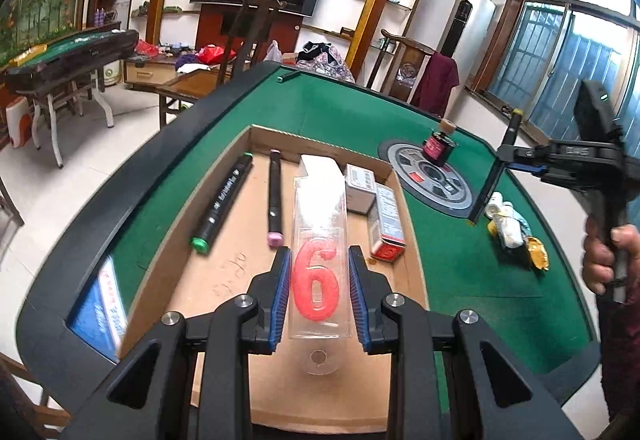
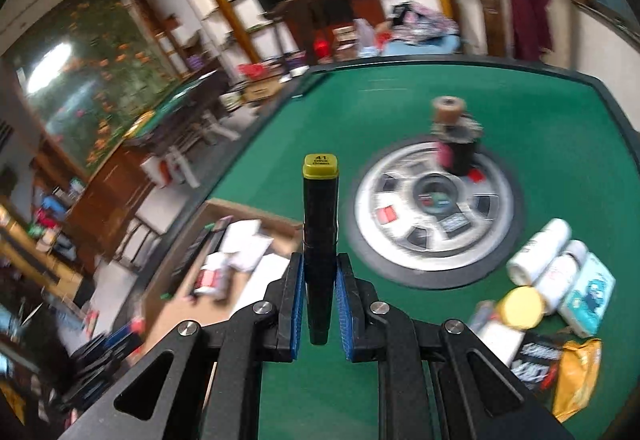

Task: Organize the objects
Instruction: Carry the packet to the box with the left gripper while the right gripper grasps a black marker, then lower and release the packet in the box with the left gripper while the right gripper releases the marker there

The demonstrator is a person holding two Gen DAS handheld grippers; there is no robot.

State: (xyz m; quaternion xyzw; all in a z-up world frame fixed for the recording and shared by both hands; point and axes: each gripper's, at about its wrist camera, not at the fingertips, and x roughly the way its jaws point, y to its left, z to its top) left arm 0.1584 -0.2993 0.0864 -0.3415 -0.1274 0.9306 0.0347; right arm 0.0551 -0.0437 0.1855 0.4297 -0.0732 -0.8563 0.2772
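The left tongs (image 1: 319, 292) stand parted, blue pads on either side of the clear "6" candle pack (image 1: 318, 272), just clear of its edges. The right tongs (image 2: 319, 304) are clamped on an upright olive-capped marker (image 2: 320, 240). In the left wrist view, a hand (image 1: 608, 260) grips the right tongs' handle.

Bright daylight; right wrist view motion-blurred, fisheye edges warped.

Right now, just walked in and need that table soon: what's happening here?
A person is sorting small items into a cardboard box on the green mahjong table. The left gripper straddles a clear-packaged red "6" candle in the box, jaws not quite closed. The right gripper is clamped on an olive-green marker above the table. More bottles and packets wait outside.
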